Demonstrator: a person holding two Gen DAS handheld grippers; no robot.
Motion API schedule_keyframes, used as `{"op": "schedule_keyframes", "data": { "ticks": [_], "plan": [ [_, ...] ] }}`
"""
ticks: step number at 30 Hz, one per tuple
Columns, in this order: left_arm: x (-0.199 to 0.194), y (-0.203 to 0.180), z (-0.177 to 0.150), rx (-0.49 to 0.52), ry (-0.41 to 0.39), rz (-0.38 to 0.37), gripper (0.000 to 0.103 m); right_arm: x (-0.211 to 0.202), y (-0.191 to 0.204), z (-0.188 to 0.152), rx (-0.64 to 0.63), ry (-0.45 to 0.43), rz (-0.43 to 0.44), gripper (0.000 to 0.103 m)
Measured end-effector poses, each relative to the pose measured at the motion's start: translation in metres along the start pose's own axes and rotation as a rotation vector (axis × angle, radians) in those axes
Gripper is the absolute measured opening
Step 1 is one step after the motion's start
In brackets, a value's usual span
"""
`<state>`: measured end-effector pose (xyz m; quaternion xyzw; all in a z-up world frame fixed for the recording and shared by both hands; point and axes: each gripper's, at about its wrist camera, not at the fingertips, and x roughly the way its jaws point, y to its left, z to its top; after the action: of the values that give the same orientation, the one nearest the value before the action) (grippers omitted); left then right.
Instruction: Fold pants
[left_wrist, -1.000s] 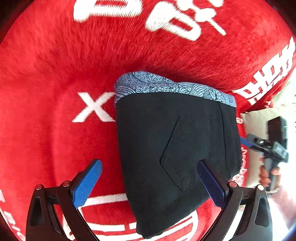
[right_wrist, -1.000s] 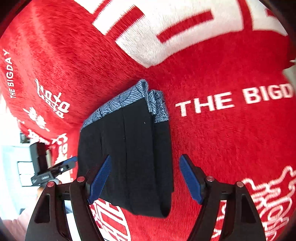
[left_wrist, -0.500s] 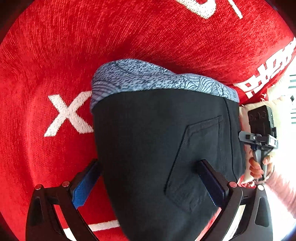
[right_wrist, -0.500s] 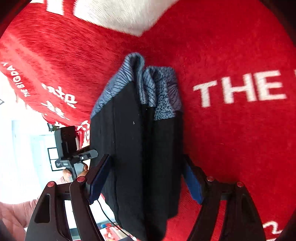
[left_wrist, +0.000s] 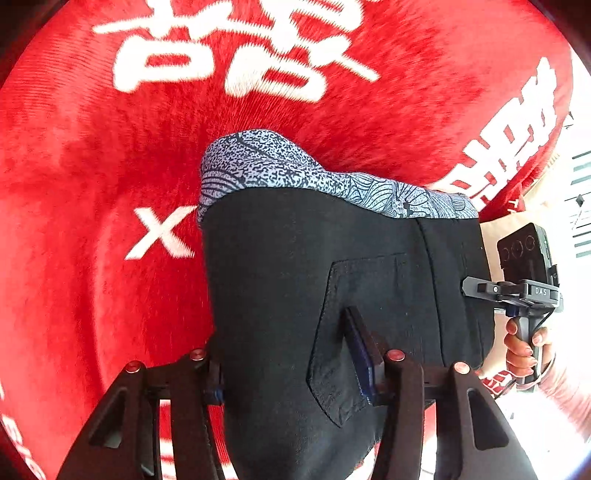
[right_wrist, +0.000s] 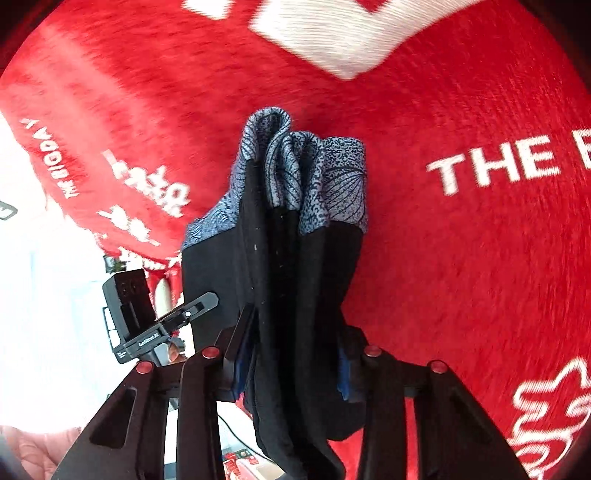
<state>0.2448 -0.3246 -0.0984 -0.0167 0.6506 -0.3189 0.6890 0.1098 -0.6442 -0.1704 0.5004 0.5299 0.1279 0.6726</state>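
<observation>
The folded black pants (left_wrist: 295, 277) with a blue patterned waistband (left_wrist: 280, 170) hang bunched over the red cloth (left_wrist: 92, 147). My left gripper (left_wrist: 288, 365) is closing its jaws on the bundle's near end, and one pad digs into the fabric beside the back pocket. In the right wrist view the pants (right_wrist: 288, 258) show as squeezed upright layers. My right gripper (right_wrist: 291, 362) is closing its jaws on their side, with both pads pressed into the cloth. Each gripper appears in the other's view: the right gripper (left_wrist: 524, 291) and the left gripper (right_wrist: 147, 325).
The red cloth (right_wrist: 461, 258) with white lettering covers the surface all around. Its edge runs along the right of the left wrist view, with a bright room beyond. A hand (left_wrist: 524, 347) in a pink sleeve (left_wrist: 565, 391) holds the right gripper there.
Both pairs of jaws have closed in from wide open onto the folded pants. The bundle is squeezed narrower and has lifted with the grippers.
</observation>
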Motion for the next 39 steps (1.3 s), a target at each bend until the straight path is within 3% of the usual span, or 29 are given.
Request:
{"op": "schedule_keyframes", "data": {
  "ticks": [10, 17, 19, 21, 23, 26, 30, 33, 39],
  "plan": [
    [-0.062, -0.014, -0.072, 0.04, 0.0, 0.019, 0.053, -0.016, 0.045, -0.097, -0.024, -0.026, 0.006, 0.04],
    [-0.05, 0.013, -0.132, 0.039, 0.049, 0.03, 0.053, 0.007, 0.027, -0.162, 0.02, -0.026, -0.05, 0.04],
    [-0.035, 0.026, -0.146, 0.02, 0.048, 0.065, 0.055, 0.02, 0.02, -0.169, 0.008, -0.018, -0.098, 0.04],
    [-0.021, 0.041, -0.158, -0.015, 0.042, 0.126, 0.068, 0.033, 0.014, -0.175, -0.03, -0.015, -0.177, 0.042],
    [-0.024, 0.05, -0.165, -0.03, -0.015, 0.148, 0.087, 0.041, 0.013, -0.181, -0.078, -0.026, -0.252, 0.05],
    [-0.03, 0.056, -0.169, -0.031, -0.039, 0.174, 0.095, 0.04, 0.008, -0.185, -0.067, -0.06, -0.27, 0.056],
    [-0.041, 0.05, -0.169, 0.003, -0.06, 0.277, 0.097, 0.04, 0.023, -0.19, -0.099, -0.075, -0.369, 0.059],
    [-0.053, 0.043, -0.172, 0.011, -0.083, 0.373, 0.097, 0.037, 0.041, -0.197, -0.156, -0.085, -0.518, 0.061],
    [-0.08, 0.028, -0.188, -0.015, -0.079, 0.402, 0.097, 0.034, 0.076, -0.209, -0.204, -0.105, -0.766, 0.062]
  ]
}}
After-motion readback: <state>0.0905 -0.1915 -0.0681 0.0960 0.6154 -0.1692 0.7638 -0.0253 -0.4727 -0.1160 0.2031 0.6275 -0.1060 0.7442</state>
